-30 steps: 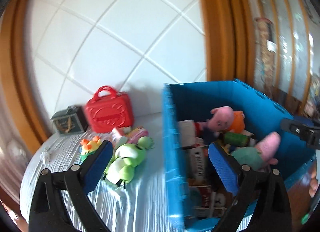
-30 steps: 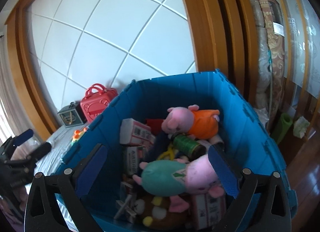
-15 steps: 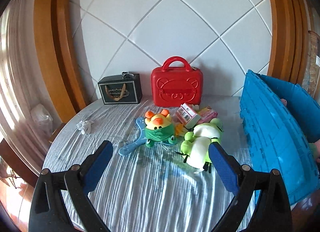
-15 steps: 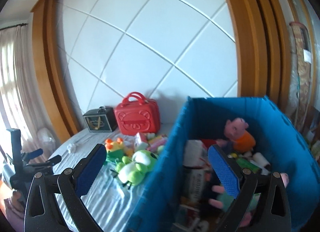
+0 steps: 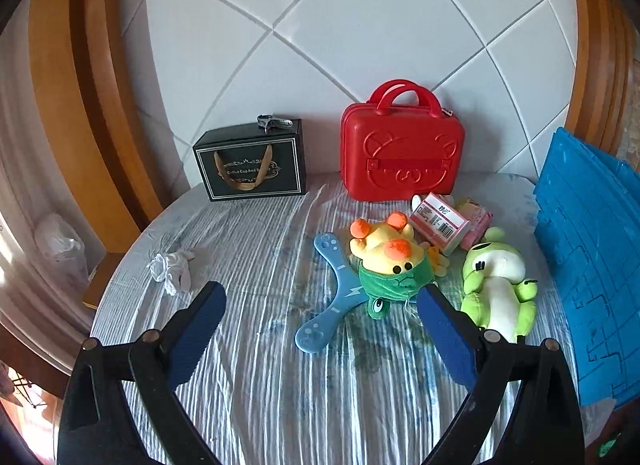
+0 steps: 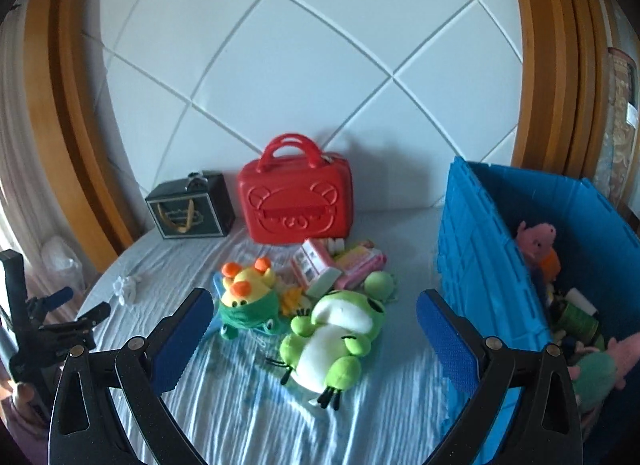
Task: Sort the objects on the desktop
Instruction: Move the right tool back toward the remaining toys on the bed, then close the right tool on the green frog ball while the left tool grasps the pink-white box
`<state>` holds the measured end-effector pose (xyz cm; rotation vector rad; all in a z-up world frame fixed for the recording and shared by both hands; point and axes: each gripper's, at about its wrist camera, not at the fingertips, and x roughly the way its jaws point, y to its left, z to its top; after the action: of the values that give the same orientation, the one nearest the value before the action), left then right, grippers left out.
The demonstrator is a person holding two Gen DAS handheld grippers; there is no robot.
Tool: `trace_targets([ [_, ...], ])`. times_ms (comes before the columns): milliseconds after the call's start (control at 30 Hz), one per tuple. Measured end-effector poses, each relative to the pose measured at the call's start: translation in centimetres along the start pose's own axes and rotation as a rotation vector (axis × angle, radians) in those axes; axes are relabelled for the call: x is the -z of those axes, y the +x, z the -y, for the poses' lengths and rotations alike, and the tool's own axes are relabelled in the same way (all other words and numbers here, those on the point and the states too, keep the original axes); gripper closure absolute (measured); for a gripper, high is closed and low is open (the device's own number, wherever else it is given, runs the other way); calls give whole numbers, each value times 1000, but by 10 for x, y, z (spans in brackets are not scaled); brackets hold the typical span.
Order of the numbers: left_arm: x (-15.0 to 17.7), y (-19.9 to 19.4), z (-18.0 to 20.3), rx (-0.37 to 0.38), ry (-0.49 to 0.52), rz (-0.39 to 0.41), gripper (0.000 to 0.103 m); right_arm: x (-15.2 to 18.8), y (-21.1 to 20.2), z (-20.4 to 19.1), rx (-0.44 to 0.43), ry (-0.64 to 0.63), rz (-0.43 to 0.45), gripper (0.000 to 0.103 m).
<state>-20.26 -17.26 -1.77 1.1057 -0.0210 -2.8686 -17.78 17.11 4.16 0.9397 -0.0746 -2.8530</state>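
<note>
A round table under a wrinkled pale striped cloth stands against a white wall of diagonal panels, framed by wooden trim on both sides. At the far left of the right wrist view the left tool shows only as a dark frame with blue tips, its edge cut off; in its own view the left tool hangs over the cloth with its blue pads spread wide and nothing between them. A crumpled white scrap lies near the table's left edge. At the back, against the wall, stand a black gift box with something small and metallic on top, too small to make out, and a red case with a handle. In front of them lie a blue boomerang, partly under a yellow duck toy, then a pink-and-white carton and pink packets, heaped and hard to separate. The green frog toy lies on its back, between the wide-open, empty pads of the right tool. At the right the blue crate holds a pink pig toy and other things, mostly hidden by its wall.
</note>
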Motion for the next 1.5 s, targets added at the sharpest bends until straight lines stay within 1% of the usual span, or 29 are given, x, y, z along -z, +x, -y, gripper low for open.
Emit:
trace_targets([
  [100,-6,36,-6,12,-17,-59,5,-3,40,-4,33,-3,-66,0],
  [200,-11,72,-3,30,-29,-117,5,-4,80,2,50,18,-121,0],
  [300,-16,110,10,58,-10,-184,5,-6,116,9,53,23,-173,0],
  [467,-31,164,41,90,-7,-258,5,-12,168,23,49,3,-247,0],
  [600,-57,208,75,137,-21,-302,5,-22,210,34,54,1,-283,0],
  [733,-82,263,130,188,8,-349,5,-25,252,45,64,13,-316,0],
  [800,-92,291,158,227,26,-378,5,-27,271,53,91,22,-332,0],
  [867,-98,318,181,245,38,-402,5,-29,291,65,126,41,-350,0],
  [1033,-109,370,212,244,7,-446,5,-29,335,99,213,100,-392,0],
  [1100,-105,387,225,203,37,-489,5,-27,355,112,236,124,-422,0],
  [1133,-101,396,232,186,53,-508,5,-25,364,117,249,131,-439,0],
  [1200,-94,406,239,208,50,-542,5,-19,382,127,268,130,-481,0],
  [1233,-88,410,243,204,66,-567,5,-15,389,131,270,133,-498,0],
  [1267,-84,412,248,202,91,-575,5,-10,394,135,270,139,-513,0],
  [1367,-76,406,254,178,163,-523,5,5,407,143,253,155,-553,0],
  [1433,-74,399,253,190,174,-513,13,14,410,144,234,157,-562,0],
  [1500,-70,391,251,202,191,-502,17,22,416,144,221,154,-583,0],
])
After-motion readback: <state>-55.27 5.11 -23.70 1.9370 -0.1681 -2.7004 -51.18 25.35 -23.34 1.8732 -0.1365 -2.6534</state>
